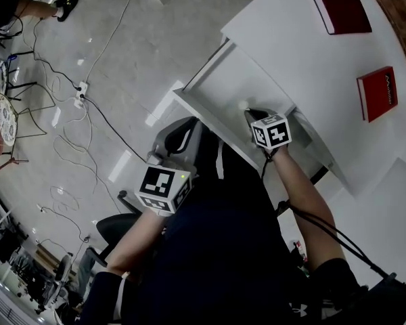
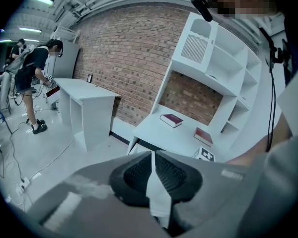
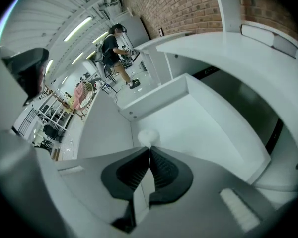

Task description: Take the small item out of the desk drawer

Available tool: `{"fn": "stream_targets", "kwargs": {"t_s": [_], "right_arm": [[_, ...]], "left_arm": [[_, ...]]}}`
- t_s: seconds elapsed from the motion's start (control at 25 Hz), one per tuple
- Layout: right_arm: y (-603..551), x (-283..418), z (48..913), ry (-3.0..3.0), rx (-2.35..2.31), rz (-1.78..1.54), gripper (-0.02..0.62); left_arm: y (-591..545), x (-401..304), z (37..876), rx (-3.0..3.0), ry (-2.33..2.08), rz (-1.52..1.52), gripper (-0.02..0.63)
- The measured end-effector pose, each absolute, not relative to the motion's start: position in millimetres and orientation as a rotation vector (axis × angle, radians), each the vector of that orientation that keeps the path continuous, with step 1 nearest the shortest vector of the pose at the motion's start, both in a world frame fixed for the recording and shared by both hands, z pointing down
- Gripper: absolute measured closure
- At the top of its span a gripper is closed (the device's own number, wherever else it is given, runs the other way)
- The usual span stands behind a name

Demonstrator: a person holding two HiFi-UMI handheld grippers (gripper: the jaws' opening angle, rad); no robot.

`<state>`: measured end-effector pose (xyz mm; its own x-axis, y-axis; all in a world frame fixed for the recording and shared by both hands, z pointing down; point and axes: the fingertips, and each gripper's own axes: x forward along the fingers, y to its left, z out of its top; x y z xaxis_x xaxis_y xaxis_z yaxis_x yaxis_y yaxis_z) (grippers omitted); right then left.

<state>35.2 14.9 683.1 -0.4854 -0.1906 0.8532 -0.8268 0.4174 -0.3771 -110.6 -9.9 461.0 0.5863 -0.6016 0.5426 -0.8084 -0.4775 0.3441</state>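
Nearest the lens, the left gripper (image 2: 152, 157) is clenched on nothing and held back against the person's body, probably to keep clear of the one open drawer (image 3: 159, 100). The right gripper (image 3: 149, 155) reaches steeply down into that drawer with its jaws pressed together. Their tips appear to nip the near edge of the small white item (image 3: 149, 137). The overlap is slight, so a hold is likely, not certain. That single item is over the drawer's bare floor, the only thing visible in it. Two red books (image 1: 341, 12) (image 1: 377, 93) lie apart on the desk top (image 1: 291, 46), away from the drawer and no part of the job.
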Motion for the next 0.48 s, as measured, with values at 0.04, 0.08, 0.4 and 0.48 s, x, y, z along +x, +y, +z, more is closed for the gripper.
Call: {"fn": "stream_targets", "kwargs": {"t_s": [0.04,0.08,0.4,0.48], "right_arm": [[10,36,673,-1.941,0.883,1.069,0.588],[5,37,662,-1.96,0.905,1.066,0.588],[-38,67,584,-2.08,1.101,1.066,0.588],[-48,77,568,-2.096,1.147,1.065,0.588]], "left_arm": [[-12,-109,457,2.25,-1.114,0.464,0.583],[-13,-107,453,2.261,-1.111,0.457,0.583],[-28,-84,425,2.357,-1.069,0.439,0.583],[-31,-79,419,2.371,-1.06,0.435,0.583]]}}
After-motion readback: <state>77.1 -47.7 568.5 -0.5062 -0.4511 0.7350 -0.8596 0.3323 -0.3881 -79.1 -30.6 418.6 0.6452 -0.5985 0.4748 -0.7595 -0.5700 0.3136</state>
